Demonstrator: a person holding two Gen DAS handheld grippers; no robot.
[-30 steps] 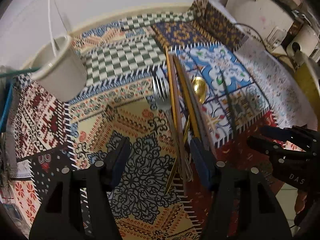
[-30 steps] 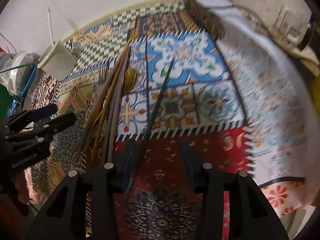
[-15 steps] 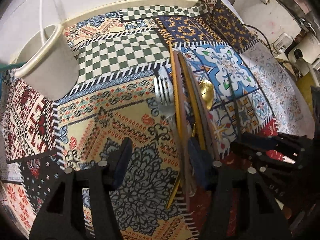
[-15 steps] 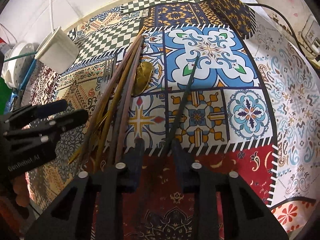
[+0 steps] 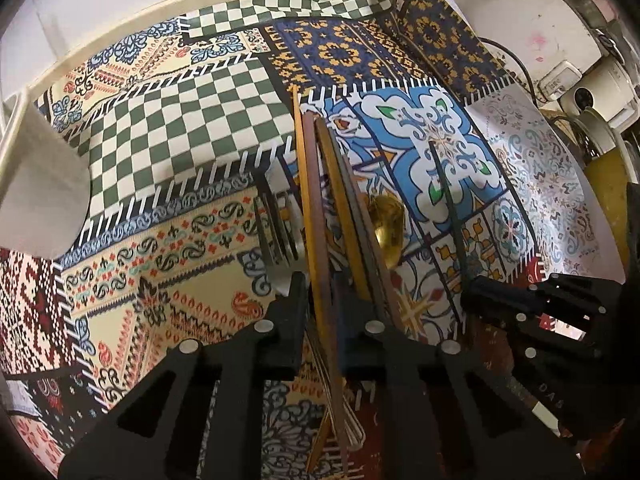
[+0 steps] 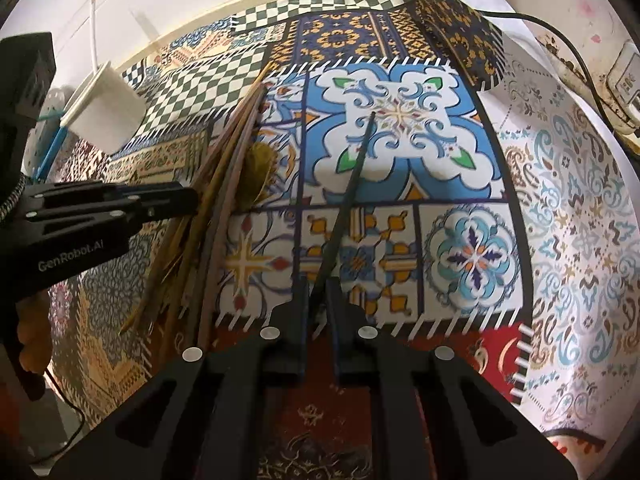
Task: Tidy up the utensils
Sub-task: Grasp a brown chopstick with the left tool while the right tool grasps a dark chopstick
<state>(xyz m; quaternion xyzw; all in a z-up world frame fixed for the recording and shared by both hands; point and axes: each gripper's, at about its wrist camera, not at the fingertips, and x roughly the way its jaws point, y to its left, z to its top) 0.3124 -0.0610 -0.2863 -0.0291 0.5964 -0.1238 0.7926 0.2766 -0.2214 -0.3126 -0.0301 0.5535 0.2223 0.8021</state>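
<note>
Several wooden chopsticks (image 6: 224, 184), a silver fork (image 5: 276, 232) and a gold spoon (image 5: 388, 220) lie in a bunch on the patterned cloth (image 6: 472, 256). My left gripper (image 5: 320, 296) points down into the bunch. Its jaws are closing, and their pads press on one brown chopstick (image 5: 314, 184). A single dark chopstick (image 6: 352, 184) lies apart on the blue tile pattern, to the right of the bunch. My right gripper (image 6: 318, 296) is closing its jaws on the near end of that dark chopstick. Both near ends are hidden by the fingers.
A white cup (image 6: 104, 112) stands at the far left of the cloth, near the wall. A white appliance (image 5: 520, 12), a socket (image 5: 560, 76) and a black cable (image 6: 560, 40) crowd the right side. The cloth's far right corner is folded up.
Both grippers closed from wide open. The left one slid right and down onto the bunch, taking the brown chopstick. The right one edged forward and shut on the dark chopstick.
</note>
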